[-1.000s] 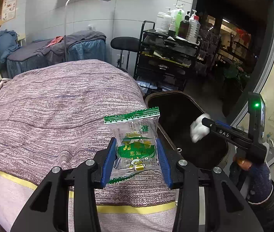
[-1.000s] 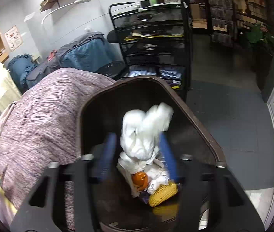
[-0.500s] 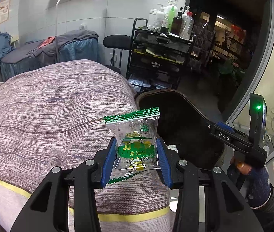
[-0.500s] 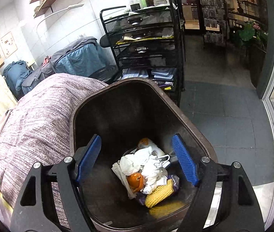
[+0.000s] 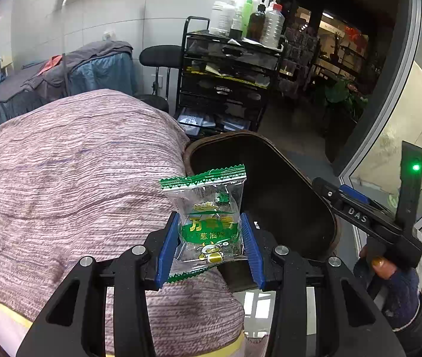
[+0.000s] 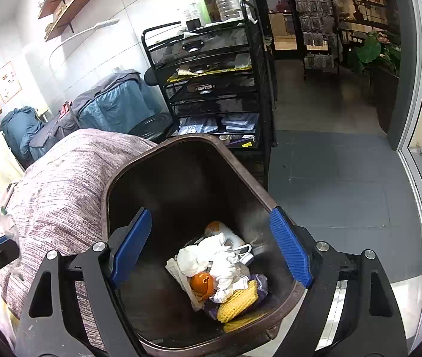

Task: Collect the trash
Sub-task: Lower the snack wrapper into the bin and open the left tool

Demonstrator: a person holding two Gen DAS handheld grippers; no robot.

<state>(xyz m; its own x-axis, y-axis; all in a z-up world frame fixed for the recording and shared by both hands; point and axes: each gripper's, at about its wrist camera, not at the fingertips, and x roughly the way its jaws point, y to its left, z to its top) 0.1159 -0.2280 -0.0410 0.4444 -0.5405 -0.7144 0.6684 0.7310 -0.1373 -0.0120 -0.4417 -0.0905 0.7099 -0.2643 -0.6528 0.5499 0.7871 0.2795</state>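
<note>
My left gripper [image 5: 209, 245] is shut on a clear snack wrapper with green print [image 5: 208, 211], held upright over the edge of the striped bed beside the dark brown trash bin [image 5: 273, 190]. My right gripper [image 6: 211, 253] is open and empty above the bin [image 6: 181, 184]. At the bin's bottom lie white crumpled tissue [image 6: 216, 258], orange peel [image 6: 201, 282] and yellow foam netting [image 6: 237, 300]. The right gripper also shows in the left wrist view [image 5: 359, 208], over the bin's right side.
A bed with a purple-striped cover [image 5: 71, 178] lies left of the bin. A black wire cart [image 6: 211, 89] with bottles stands behind the bin. Grey tiled floor [image 6: 329, 184] lies to the right, with a glass door frame [image 6: 416, 119] beyond it.
My right gripper opened and the white tissue dropped into the bin. My left gripper carried the wrapper rightward, closer to the bin.
</note>
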